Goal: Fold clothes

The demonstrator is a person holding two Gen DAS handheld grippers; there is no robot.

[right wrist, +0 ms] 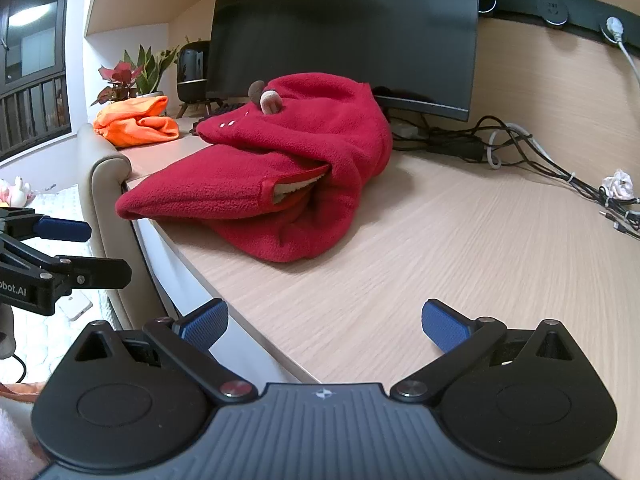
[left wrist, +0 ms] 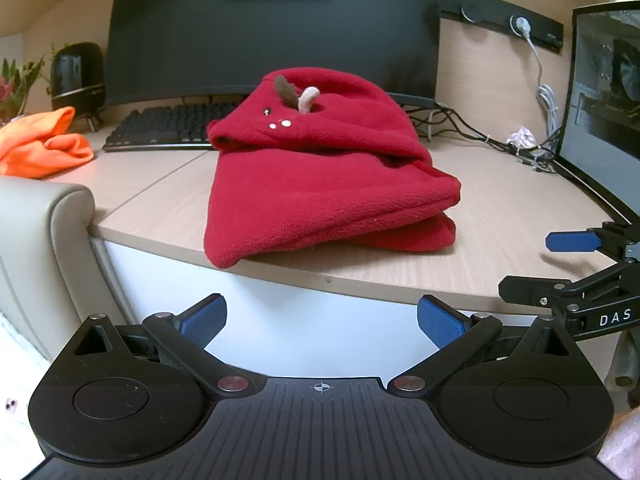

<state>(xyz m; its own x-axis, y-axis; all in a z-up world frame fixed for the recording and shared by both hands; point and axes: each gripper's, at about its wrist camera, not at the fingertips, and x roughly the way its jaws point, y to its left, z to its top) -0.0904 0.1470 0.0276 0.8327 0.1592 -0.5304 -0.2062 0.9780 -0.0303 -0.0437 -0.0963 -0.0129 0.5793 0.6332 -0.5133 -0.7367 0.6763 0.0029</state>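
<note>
Left of the folded red fleece hoodie an orange garment is lying crumpled, the hoodie is sitting at the desk edge hiding part of the keyboard under the monitor, cables are trailing right, and the left gripper and right gripper are gaping wide, holding nothing.

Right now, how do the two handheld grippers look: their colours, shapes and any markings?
Both the left gripper and the right gripper are matte black, with two round discs, a ribbed centre plate bearing a small crosshair mark, silver pivot screws, and textured blue fingertips. Seen from the side, white lettering reads "DAS".
</note>
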